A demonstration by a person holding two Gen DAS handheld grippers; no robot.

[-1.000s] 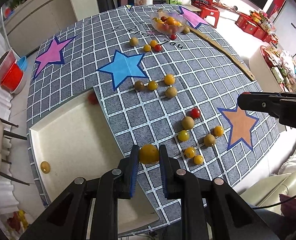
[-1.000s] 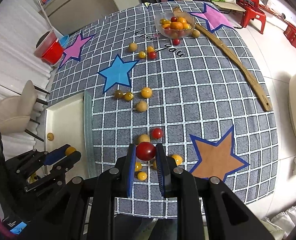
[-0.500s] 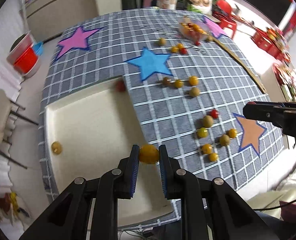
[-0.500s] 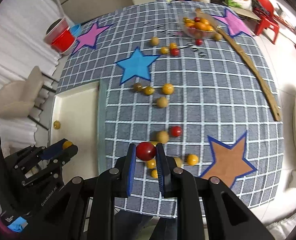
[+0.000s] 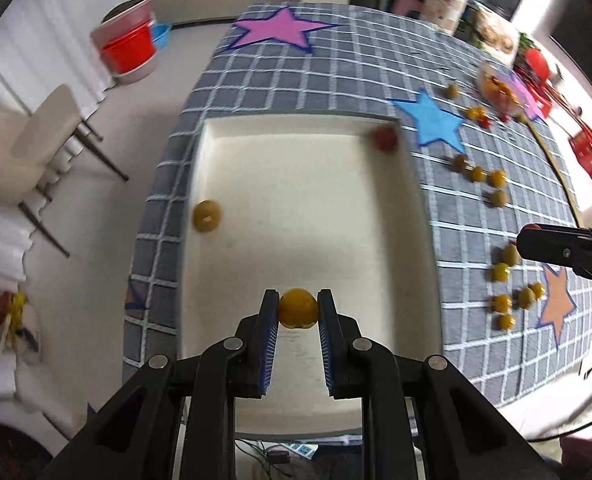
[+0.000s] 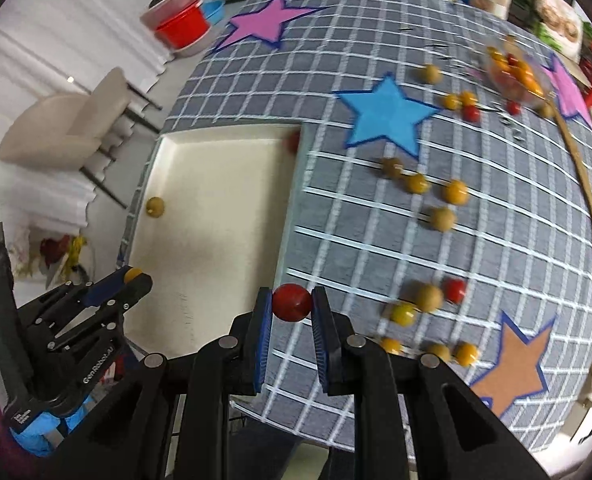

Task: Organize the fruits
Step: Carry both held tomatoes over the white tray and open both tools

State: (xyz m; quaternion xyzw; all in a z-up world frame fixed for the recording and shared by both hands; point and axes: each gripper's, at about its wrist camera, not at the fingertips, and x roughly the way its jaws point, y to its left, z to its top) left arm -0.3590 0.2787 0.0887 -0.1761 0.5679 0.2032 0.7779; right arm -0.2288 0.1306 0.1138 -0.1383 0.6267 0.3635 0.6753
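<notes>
Tongs in both of the person's hands were closed tight on small round fruits: the left gripper pinched a yellow fruit between its blue-lined fingers, held over the near part of the cream tray, while the right gripper clamped a red fruit above the checked tablecloth, just beside the tray's right-hand edge. From the right-hand camera the left gripper showed low at the left, over the tray's near left corner, the yellow fruit peeping out at its tip. Inside the tray lay one yellowish fruit against the left wall and one red tomato tucked into the far right corner, the two well apart. Out on the cloth, to the right of the tray, loose fruits lay scattered: a near cluster of yellow and tan ones with a red one touching or nearly so, beside an orange star patch; a middle row of brownish and yellow ones below a blue star patch; and a few more farther off near a clear bowl heaped with orange and red fruits. A long wooden stick ran along the cloth's right side, and a pink star patch sat at the far end, with a pale chair and a red tub on the floor beyond
</notes>
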